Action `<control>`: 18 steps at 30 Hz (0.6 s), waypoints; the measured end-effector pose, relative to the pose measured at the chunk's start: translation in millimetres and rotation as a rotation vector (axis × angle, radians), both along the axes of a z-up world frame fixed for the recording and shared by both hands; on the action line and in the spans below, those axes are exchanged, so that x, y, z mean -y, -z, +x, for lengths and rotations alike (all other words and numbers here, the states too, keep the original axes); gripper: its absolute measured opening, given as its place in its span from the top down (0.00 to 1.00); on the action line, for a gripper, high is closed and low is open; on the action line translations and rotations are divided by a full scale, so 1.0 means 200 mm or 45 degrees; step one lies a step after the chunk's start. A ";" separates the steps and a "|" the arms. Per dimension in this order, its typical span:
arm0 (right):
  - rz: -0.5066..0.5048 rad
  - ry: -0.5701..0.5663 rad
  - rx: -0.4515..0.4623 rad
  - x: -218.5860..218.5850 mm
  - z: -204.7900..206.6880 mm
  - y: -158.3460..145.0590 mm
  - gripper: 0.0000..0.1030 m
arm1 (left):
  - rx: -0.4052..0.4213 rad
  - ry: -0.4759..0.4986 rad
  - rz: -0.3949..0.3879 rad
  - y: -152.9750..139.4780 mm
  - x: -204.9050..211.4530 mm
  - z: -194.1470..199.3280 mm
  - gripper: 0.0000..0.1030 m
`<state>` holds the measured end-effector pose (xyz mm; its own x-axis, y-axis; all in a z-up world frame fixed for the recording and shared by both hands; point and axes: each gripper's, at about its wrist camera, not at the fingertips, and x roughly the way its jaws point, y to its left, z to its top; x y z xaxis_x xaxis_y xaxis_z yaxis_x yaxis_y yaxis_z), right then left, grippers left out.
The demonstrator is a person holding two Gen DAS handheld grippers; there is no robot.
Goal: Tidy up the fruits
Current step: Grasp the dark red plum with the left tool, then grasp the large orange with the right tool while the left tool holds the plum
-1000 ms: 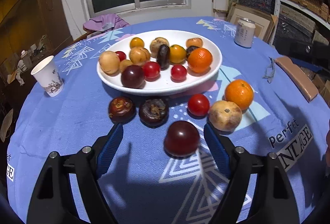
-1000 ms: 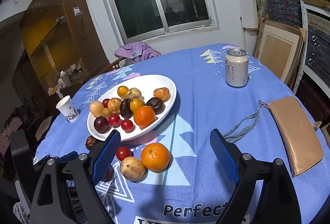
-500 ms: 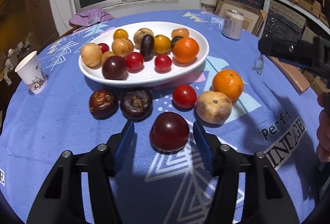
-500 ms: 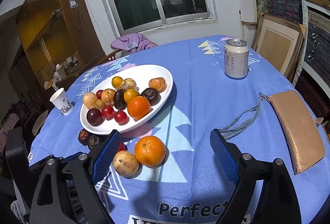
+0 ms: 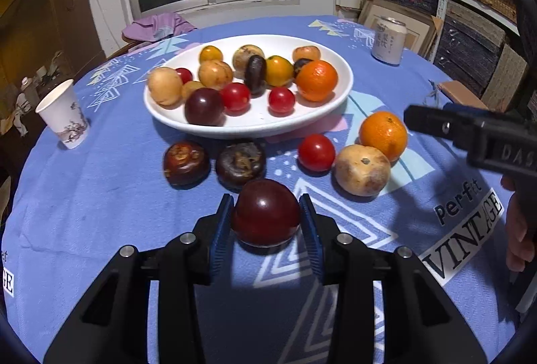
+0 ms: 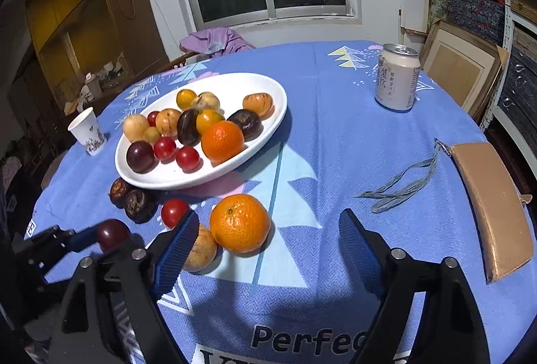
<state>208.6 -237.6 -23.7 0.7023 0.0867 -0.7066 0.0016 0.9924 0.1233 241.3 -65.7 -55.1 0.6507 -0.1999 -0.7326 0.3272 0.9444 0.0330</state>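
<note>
A dark red plum [image 5: 265,213] lies on the blue tablecloth, and my left gripper [image 5: 266,223] is closing on it, both blue pads touching its sides. The right wrist view shows the same plum [image 6: 112,234] at lower left. The white plate [image 5: 255,129] behind holds several fruits. Loose before the plate are two brown mangosteens [image 5: 240,164], a tomato [image 5: 316,152], a tan fruit [image 5: 362,169] and an orange [image 6: 240,223]. My right gripper [image 6: 268,246] hovers wide over the cloth, jaws closing a little with nothing between the pads. The orange sits just beyond its left finger.
A paper cup [image 5: 63,115] stands at the left of the table. At the back right stands a drink can [image 6: 397,79], with a tan wallet [image 6: 493,206] and its strap near the right edge. A person's hand [image 5: 518,229] shows at the right.
The left gripper's jaws have come in from wide apart onto the plum. The right gripper has sunk and come closer to the orange, and now shows at the right of the left wrist view.
</note>
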 end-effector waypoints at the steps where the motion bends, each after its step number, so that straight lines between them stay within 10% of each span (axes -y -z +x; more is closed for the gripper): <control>1: -0.010 -0.007 -0.005 -0.01 0.00 0.01 0.19 | 0.006 -0.017 -0.002 -0.01 -0.02 0.00 0.62; 18: -0.124 -0.023 -0.028 -0.11 0.04 0.10 0.30 | 0.038 -0.092 0.041 -0.01 -0.04 0.00 0.62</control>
<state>217.4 -215.4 -43.9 0.6858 0.0293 -0.7272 -0.0145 0.9995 0.0267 242.3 -57.0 -52.5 0.6845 -0.1279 -0.7177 0.2563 0.9639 0.0727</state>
